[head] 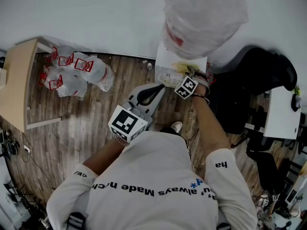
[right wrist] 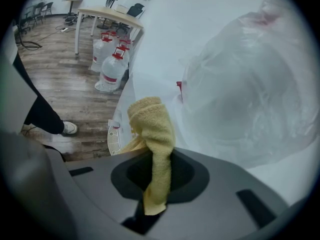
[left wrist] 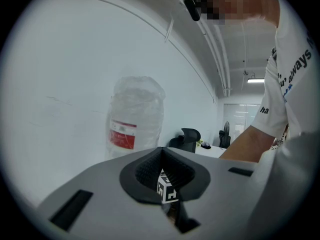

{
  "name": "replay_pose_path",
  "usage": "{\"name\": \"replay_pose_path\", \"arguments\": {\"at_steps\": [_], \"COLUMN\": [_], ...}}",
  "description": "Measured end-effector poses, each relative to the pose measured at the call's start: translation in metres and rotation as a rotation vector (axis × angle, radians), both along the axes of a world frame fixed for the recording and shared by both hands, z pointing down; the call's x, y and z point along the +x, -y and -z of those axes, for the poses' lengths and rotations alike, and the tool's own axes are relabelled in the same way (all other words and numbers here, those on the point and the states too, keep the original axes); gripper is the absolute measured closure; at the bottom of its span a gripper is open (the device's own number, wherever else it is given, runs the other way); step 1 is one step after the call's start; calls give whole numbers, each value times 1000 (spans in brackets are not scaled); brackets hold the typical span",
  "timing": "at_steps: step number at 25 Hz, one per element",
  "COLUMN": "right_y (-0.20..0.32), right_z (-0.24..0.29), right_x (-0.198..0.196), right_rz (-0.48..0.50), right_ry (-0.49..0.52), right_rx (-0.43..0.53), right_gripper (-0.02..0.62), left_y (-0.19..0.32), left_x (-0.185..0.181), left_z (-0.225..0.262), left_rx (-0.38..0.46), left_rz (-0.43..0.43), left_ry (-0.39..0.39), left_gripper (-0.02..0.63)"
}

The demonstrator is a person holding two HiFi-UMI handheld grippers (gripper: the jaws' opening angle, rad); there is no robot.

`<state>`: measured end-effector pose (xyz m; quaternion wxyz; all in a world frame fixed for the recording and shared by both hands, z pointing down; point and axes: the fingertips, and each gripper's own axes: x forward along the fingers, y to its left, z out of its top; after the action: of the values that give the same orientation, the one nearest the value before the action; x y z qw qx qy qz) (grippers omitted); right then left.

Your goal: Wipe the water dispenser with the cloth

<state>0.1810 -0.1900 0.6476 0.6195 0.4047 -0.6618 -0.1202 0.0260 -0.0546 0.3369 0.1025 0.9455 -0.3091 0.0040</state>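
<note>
**Colleague:** What has the right gripper got?

**Me:** In my right gripper view, the right gripper (right wrist: 155, 179) has its jaws closed on the yellow cloth (right wrist: 152, 134). The cloth stands up out of the jaws in a thick fold. Behind it I see the water dispenser (right wrist: 150, 86), its red tap (right wrist: 179, 85) and the plastic-wrapped bottle (right wrist: 250, 84) on top. The head view only gives me a scrap of yellow past the marker cube.

**Colleague:** Where is the cloth on the machine?

**Me:** The head view is what places it: at the near edge of the dispenser's top, just above the white drip grille (head: 169, 80). I can't tell whether it is touching.

**Colleague:** And the left gripper?

**Me:** The left gripper (left wrist: 161, 154) has its tips together with nothing between them. Through the gap lower down I can see the right gripper's marker cube. From above it sits near my body, well short of the dispenser's near edge, and points toward it.

**Colleague:** Anything else?

**Me:** The spare bottles (head: 76, 71) are on the floor beside the wooden desk (head: 19, 80). The left gripper view shows none of that, only wall, bottle and a black chair (left wrist: 189, 136).
</note>
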Motion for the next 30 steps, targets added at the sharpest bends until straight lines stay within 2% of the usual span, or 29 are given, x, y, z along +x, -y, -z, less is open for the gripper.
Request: {"name": "replay_pose_path", "arguments": {"at_steps": [12,14,17,20,25,30], "right_y": [-7,-4,4,12,32,37], "right_z": [-2,1,13,27,25,22], "right_x": [-2,3,22,48,96,122], "right_rz": [17,11,-41,-82,-130,-175], "right_ry": [6,27,76,74,31,0], "right_rx": [-28,-10,62,103,94,74], "right_gripper": [554,538,537,535,535,537], "left_y": [-1,-1,2,4,14,12], "left_x": [6,8,9,10,23,24], "left_z": [1,1,0,-2,-9,-7], "left_rx": [6,5,4,-3,-15,-18], "left_rz": [-10,-12,-13,-13,-19,-16], "left_ry": [-2,-4,-4,-3,-5,-3], "left_gripper": [589,589,589,589,589,589]}}
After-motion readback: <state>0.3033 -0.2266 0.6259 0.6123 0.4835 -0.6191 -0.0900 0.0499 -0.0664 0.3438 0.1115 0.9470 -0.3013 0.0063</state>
